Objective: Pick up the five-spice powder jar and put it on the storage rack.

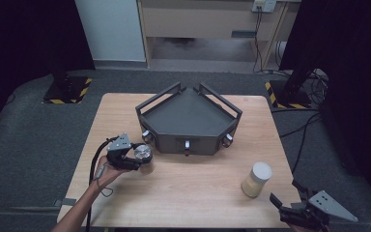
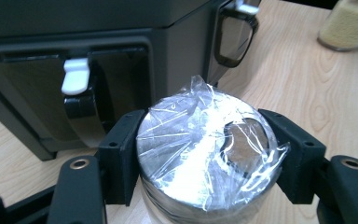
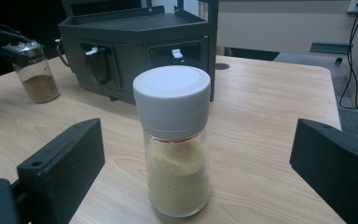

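A glass jar [image 2: 200,163] with a silver lid under crinkled plastic wrap stands on the wooden table [image 1: 188,188], just left of the dark rack's front. My left gripper [image 2: 207,161] is shut on the lid, a black pad pressing on each side. From above, the left gripper [image 1: 141,159] and its jar [image 1: 144,152] sit at the table's left. This jar [image 3: 37,77] holds brown powder. A second jar [image 3: 175,140] with a white cap and yellow grains stands upright in front of my right gripper [image 3: 196,158], whose jaws are spread wide and touch nothing. The right gripper [image 1: 286,192] is near the table's front right corner, behind the white-capped jar [image 1: 257,179].
A dark angular rack [image 1: 188,116] with raised rails fills the table's middle. Its front faces carry pockets with white clips [image 2: 76,76]. Black stands [image 1: 67,87], cables and a cabinet lie beyond the table on the grey floor.
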{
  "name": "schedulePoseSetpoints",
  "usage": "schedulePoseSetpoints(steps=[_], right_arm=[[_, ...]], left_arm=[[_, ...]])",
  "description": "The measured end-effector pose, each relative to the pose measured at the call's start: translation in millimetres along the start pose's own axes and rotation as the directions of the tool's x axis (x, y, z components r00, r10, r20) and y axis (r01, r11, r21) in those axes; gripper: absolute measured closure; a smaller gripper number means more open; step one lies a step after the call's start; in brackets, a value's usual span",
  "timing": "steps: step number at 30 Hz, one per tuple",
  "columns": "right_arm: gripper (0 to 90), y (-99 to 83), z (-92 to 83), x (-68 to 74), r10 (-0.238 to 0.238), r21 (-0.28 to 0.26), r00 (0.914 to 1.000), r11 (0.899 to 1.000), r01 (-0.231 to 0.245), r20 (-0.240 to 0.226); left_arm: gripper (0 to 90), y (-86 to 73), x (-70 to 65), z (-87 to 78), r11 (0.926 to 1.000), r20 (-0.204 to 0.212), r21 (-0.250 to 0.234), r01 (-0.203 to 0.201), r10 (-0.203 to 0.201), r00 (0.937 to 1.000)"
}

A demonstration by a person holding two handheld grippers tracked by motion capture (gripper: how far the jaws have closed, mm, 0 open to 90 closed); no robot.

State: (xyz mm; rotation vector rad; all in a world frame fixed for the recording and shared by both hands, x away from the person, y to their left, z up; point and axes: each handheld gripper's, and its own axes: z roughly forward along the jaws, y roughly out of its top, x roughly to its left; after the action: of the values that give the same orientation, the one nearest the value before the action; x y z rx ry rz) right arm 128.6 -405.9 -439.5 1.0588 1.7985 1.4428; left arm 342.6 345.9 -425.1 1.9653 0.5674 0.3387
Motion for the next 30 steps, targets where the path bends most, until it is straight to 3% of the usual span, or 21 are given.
schedulePoseSetpoints(steps=[10, 16, 22, 23, 30], right_arm=[[3.5, 0.2, 0.5, -0.3, 0.0, 0.001, 1.0, 1.0, 0.0, -0.004], [2.8, -0.3, 0.5, -1.0, 0.004, -0.002, 1.0, 1.0, -0.004, -0.007], [2.0, -0.5, 0.5, -1.7, 0.007, -0.001, 0.9999, 1.0, -0.007, -0.01], [2.0, -0.5, 0.5, -1.8, 0.007, -0.001, 0.9999, 1.0, -0.007, -0.01], [1.0, -0.3, 0.5, -2.0, 0.018, 0.0, 0.9998, 1.0, -0.018, -0.01]], left_arm=[[33.6, 25.3, 2.0, -10.4, 0.9989, 0.065, -0.004, -0.046, 0.046, 0.9968], [33.6, 42.8, 2.5, -13.9, 0.9972, 0.113, -0.008, -0.074, 0.075, 0.9908], [33.6, 59.6, 7.5, -13.9, 0.9954, 0.182, -0.014, -0.095, 0.096, 0.9786], [33.6, 65.0, 8.3, -13.5, 0.9944, 0.199, -0.012, -0.105, 0.105, 0.9743], [33.6, 82.6, 8.5, -14.1, 0.9892, 0.241, -0.024, -0.145, 0.146, 0.9594]])
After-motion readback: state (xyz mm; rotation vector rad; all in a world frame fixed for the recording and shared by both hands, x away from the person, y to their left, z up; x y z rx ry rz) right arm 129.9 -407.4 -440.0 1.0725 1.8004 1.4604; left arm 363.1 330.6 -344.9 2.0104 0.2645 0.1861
